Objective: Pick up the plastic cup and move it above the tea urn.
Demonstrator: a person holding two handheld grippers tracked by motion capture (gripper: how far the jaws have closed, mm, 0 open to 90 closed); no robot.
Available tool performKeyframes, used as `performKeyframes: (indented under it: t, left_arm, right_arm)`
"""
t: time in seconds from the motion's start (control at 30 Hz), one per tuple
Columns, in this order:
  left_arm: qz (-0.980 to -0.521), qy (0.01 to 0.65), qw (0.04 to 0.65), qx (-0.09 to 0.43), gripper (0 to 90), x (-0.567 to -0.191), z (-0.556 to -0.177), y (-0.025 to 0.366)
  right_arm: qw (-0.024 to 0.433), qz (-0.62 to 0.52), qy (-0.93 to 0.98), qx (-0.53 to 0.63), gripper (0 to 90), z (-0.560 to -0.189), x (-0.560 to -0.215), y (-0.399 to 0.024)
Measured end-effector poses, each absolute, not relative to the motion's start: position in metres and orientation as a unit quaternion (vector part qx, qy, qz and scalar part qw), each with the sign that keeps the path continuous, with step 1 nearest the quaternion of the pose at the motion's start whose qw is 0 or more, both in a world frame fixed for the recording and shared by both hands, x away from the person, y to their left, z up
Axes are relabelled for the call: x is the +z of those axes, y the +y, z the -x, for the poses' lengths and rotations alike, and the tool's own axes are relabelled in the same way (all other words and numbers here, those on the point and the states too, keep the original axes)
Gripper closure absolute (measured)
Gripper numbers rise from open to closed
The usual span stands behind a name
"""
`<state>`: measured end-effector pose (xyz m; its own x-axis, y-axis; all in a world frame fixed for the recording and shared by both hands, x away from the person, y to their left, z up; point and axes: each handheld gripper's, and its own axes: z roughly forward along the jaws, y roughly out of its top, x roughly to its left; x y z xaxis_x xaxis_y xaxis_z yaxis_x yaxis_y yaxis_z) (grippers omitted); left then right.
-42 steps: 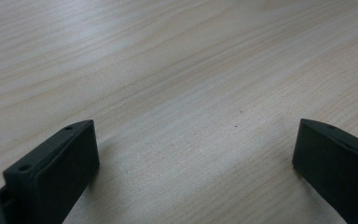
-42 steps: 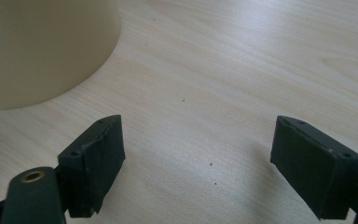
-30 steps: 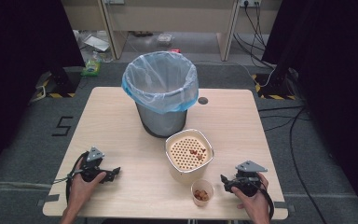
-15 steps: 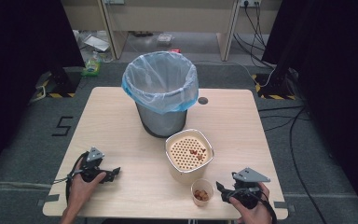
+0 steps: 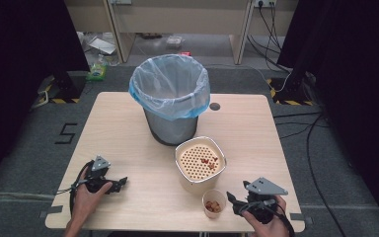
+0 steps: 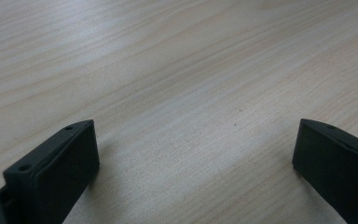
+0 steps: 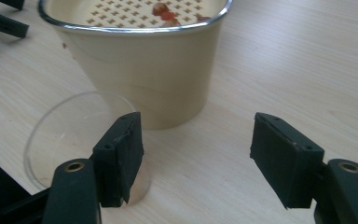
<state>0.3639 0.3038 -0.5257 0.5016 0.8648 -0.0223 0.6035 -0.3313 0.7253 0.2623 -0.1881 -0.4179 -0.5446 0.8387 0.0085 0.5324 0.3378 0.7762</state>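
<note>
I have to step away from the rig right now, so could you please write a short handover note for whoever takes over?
Left gripper: open, empty, low over the table at its near left.
Right gripper: open, empty, aimed at the small clear cup; its left finger is in front of the cup, not around it.
Things: the cup holds reddish-brown bits and stands just in front of the cream strainer container, which has a few bits on its perforated insert. The lined bin stands behind.
Done: nothing gripped yet.
Left: probably grasp the cup; what follows is unclear.
</note>
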Motion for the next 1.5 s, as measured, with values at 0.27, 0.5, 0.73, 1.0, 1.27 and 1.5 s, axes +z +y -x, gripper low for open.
performKeyframes:
  t: [0.27, 0.5, 0.73, 1.0, 1.27, 1.5]
  left_arm:
    - [-0.794, 0.462, 0.346, 0.188, 0.0, -0.526, -0.364, 0.304]
    - [-0.794, 0.462, 0.347, 0.188, 0.0, -0.526, -0.364, 0.304]
    - [-0.794, 0.462, 0.347, 0.188, 0.0, -0.526, -0.364, 0.304]
    - [-0.794, 0.462, 0.347, 0.188, 0.0, -0.526, -0.364, 0.304]
    - [-0.794, 0.462, 0.347, 0.188, 0.0, -0.526, -0.364, 0.304]
    - [-0.794, 0.463, 0.347, 0.188, 0.0, -0.526, -0.364, 0.304]
  right_arm:
    - [0.183, -0.397, 0.814, 0.383, 42.9, -0.263, -0.423, -0.168]
    - [0.155, -0.371, 0.838, 0.368, 59.9, -0.271, -0.438, -0.16]
    - [0.145, -0.366, 0.851, 0.347, 66.3, -0.273, -0.446, -0.162]
    - [0.127, -0.353, 0.854, 0.36, 84.1, -0.273, -0.452, -0.175]
    - [0.171, -0.349, 0.846, 0.365, 87.4, -0.268, -0.435, -0.196]
    - [0.218, -0.368, 0.833, 0.351, 87.3, -0.283, -0.426, -0.217]
